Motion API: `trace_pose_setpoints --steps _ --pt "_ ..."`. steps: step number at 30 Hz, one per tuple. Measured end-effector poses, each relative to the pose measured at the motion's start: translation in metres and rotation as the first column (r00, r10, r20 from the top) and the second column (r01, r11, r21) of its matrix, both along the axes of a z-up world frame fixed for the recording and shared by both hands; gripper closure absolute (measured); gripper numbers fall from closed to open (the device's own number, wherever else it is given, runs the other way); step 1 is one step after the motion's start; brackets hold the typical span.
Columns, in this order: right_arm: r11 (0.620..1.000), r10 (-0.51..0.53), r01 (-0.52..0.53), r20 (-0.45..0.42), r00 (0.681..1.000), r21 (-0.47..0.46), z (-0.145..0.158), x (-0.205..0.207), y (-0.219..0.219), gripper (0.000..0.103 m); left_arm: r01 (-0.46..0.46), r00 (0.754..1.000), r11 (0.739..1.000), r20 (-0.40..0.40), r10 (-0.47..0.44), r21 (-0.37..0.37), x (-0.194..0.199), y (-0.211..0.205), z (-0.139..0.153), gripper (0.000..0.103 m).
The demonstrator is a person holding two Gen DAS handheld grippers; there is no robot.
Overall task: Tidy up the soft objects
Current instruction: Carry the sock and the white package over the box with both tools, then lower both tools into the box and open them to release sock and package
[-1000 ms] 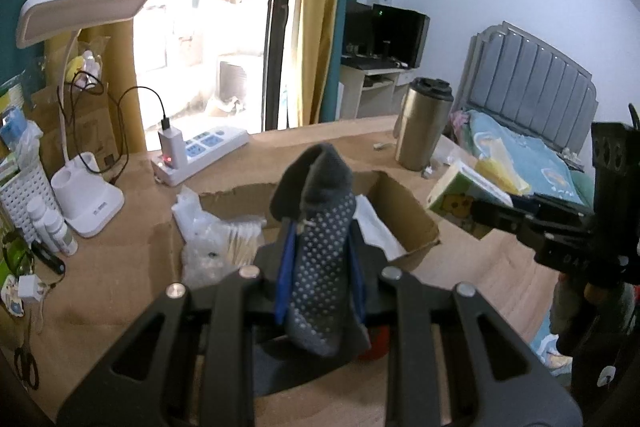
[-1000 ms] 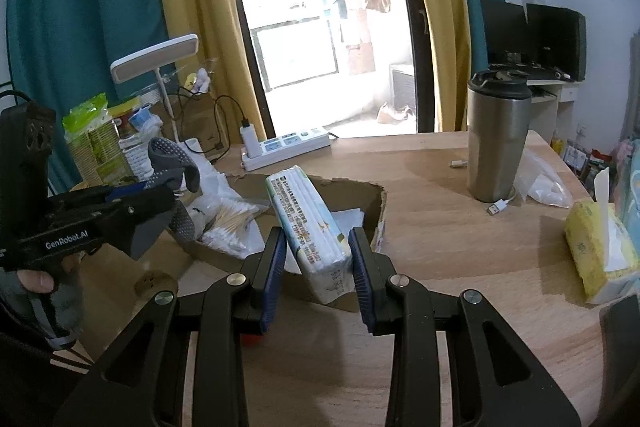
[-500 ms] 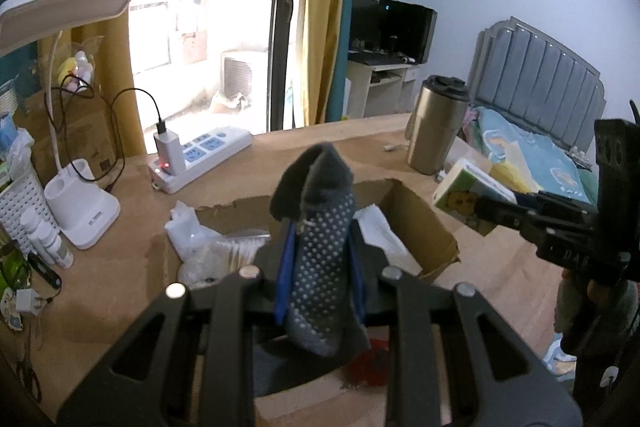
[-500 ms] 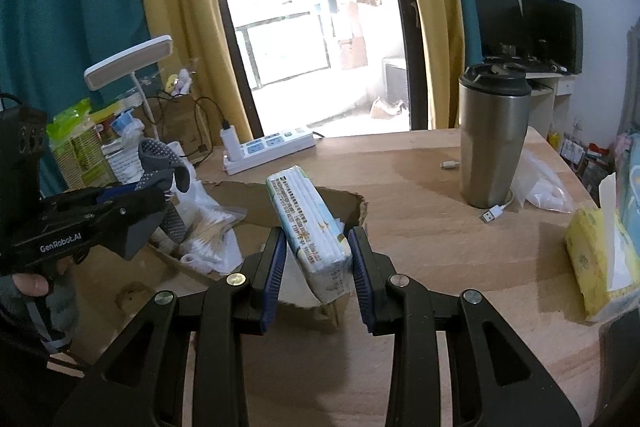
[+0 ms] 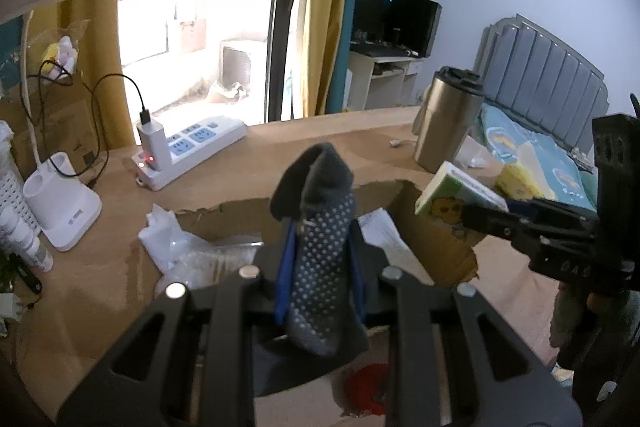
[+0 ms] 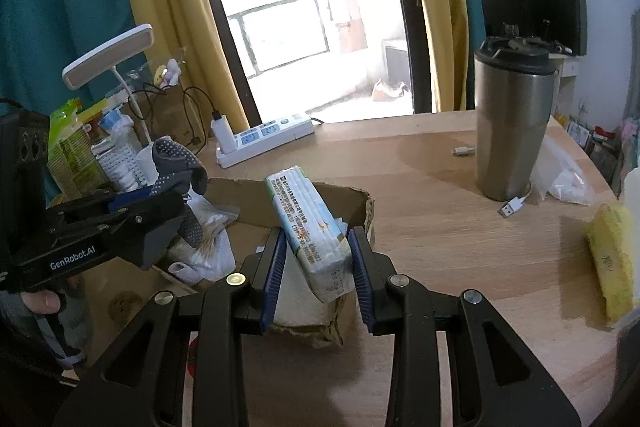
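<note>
My left gripper (image 5: pixel 320 267) is shut on a grey sock with white dots (image 5: pixel 320 227) and holds it above the near side of an open cardboard box (image 5: pixel 420 227). The sock also shows in the right wrist view (image 6: pixel 176 163). My right gripper (image 6: pixel 316 263) is shut on a white tissue pack (image 6: pixel 308 223) and holds it tilted over the box's near right rim (image 6: pixel 360 199). In the left wrist view the tissue pack (image 5: pixel 452 195) sits at the right, over the box's right wall. Clear plastic bags (image 5: pixel 188 251) and white paper lie in the box.
A steel tumbler (image 6: pixel 512 123) stands on the wooden table at the right, with a USB cable end (image 6: pixel 512 205) and a plastic bag beside it. A white power strip (image 5: pixel 188 151) and a desk lamp base (image 5: pixel 60 211) stand at the back left. A yellow pack (image 6: pixel 612 259) lies far right.
Both grippers have moved closer over the box with their loads still held. The tissue pack now sits lower over the box's right rim.
</note>
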State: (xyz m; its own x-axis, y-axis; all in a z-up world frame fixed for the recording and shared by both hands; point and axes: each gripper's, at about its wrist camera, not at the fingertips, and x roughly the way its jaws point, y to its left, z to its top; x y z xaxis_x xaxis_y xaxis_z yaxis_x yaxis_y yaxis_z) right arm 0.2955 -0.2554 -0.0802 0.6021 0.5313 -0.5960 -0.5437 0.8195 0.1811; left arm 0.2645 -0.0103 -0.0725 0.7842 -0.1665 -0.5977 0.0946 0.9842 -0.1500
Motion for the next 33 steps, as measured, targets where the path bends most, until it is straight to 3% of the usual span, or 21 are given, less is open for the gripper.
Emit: trace_pose_setpoints --steps 15,24,33 --pt "0.999 -0.046 0.047 -0.052 0.998 0.02 -0.014 0.03 0.008 0.068 0.023 0.999 1.0 -0.039 -0.024 -0.019 0.029 -0.003 -0.017 0.076" --pt "0.998 -0.06 0.06 -0.041 0.997 -0.006 -0.019 0.041 0.012 0.068 0.033 0.989 0.999 -0.142 -0.037 -0.031 0.052 -0.01 -0.04 0.075" --pt "0.998 -0.064 0.064 -0.054 0.996 -0.009 -0.023 0.042 0.009 0.068 0.047 0.978 0.998 -0.2 -0.054 -0.038 0.06 -0.016 -0.053 0.062"
